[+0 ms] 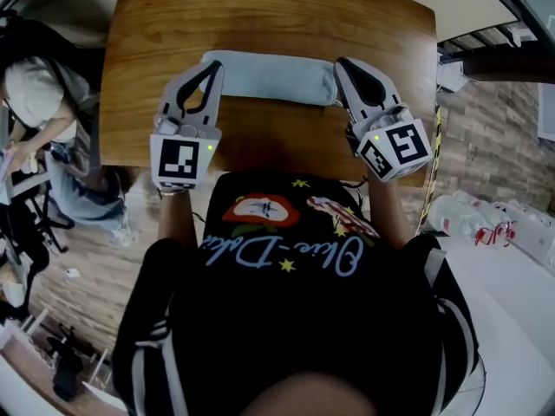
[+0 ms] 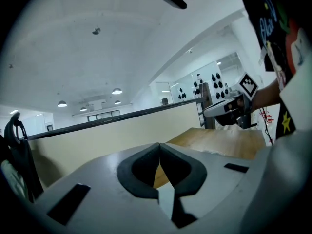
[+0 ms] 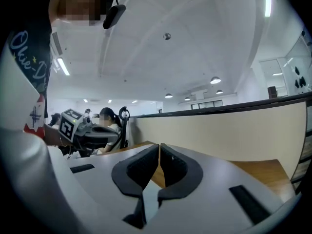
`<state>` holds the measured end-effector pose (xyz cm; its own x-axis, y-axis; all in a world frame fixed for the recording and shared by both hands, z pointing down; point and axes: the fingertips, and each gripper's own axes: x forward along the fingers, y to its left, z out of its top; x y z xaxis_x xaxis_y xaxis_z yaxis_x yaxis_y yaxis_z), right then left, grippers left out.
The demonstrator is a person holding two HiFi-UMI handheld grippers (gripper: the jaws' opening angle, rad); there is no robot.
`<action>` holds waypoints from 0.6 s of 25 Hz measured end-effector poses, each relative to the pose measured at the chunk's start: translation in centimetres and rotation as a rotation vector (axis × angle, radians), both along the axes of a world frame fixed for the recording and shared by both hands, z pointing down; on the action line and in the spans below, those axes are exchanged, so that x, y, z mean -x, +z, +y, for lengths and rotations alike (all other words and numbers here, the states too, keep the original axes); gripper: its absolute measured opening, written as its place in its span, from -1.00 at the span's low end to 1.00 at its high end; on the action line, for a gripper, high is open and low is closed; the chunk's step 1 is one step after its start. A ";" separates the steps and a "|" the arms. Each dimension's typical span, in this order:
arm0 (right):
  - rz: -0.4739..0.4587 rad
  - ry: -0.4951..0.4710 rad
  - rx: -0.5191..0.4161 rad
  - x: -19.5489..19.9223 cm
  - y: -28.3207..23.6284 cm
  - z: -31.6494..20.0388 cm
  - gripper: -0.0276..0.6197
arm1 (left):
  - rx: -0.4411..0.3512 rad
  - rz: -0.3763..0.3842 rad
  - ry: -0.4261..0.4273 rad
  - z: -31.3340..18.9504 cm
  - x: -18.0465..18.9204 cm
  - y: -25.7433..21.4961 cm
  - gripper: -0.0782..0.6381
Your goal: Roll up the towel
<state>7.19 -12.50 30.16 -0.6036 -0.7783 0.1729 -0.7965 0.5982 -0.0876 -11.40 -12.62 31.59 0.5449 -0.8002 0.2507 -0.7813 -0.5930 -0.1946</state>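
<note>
So, starting close in: the left gripper (image 1: 212, 68) and the right gripper (image 1: 343, 64) are both being held up in front of the person (image 1: 286, 319). Each has its jaws pressed together, with nothing being pinched between them. That's being shown plainly in the two gripper views, where only a sliver of wood is being glimpsed behind the closed jaws.

Just past the tips, the towel (image 1: 270, 77) is being left lying on the wooden table (image 1: 277, 16) at 12 o'clock from the person. It already looks rolled, with its long axis running from 9 to 3 o'clock. Its left end is being overlapped by the left gripper's tip and its right end by the right one's, so neither hand is being favoured as nearer. Contact can't be told from above. If any tidying is being planned, it'd probably be done by reaching down and forward toward 12.

The roll is only being shown by the head view. The gripper views are being aimed nearly level over it, so what's being offered there instead is each gripper's partner, then a partition wall (image 2: 112, 130) and ceiling lights (image 2: 116, 90) farther off.
</note>
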 end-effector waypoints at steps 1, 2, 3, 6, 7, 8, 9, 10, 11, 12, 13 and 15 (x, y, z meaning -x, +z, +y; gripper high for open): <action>0.001 -0.008 -0.003 0.2 -0.1 0.1 -0.89 | -0.003 -0.003 -0.001 0.0 0.0 -0.1 -0.76; 0.002 -0.016 -0.007 0.4 -0.2 0.1 -0.90 | -0.006 -0.004 -0.003 0.0 0.1 -0.2 -0.76; 0.002 -0.023 -0.009 0.6 -0.3 0.1 -0.91 | -0.009 -0.005 -0.005 0.0 0.1 -0.3 -0.76; 0.011 -0.040 -0.006 0.8 -0.2 0.4 -0.91 | -0.017 -0.023 -0.008 0.1 0.3 -0.6 -0.76; 0.013 -0.042 -0.005 0.9 -0.2 0.5 -0.91 | -0.018 -0.030 -0.008 0.1 0.3 -0.6 -0.76; 0.014 -0.044 -0.004 0.9 -0.2 0.5 -0.91 | -0.020 -0.037 -0.006 0.1 0.2 -0.6 -0.76; 0.014 -0.047 -0.004 0.9 -0.3 0.5 -0.91 | -0.022 -0.044 -0.003 0.1 0.1 -0.7 -0.76; 0.015 -0.049 -0.005 1.0 -0.3 0.5 -0.91 | -0.025 -0.051 0.000 0.1 0.0 -0.7 -0.76; 0.015 -0.051 -0.005 1.0 -0.3 0.5 -0.91 | -0.027 -0.056 0.002 0.2 -0.1 -0.7 -0.76; 0.014 -0.053 -0.005 1.0 -0.3 0.5 -0.91 | -0.029 -0.062 0.004 0.2 -0.2 -0.6 -0.76; 0.014 -0.053 -0.005 1.0 -0.3 0.5 -0.91 | -0.031 -0.069 0.006 0.2 -0.3 -0.6 -0.76; 0.016 -0.052 -0.006 0.9 -0.2 0.5 -0.91 | -0.035 -0.082 0.012 0.2 -0.5 -0.5 -0.76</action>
<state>6.26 -12.02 29.93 -0.6404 -0.7471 0.1784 -0.7656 0.6393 -0.0712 -10.91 -12.47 31.07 0.5331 -0.8028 0.2668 -0.7551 -0.5938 -0.2780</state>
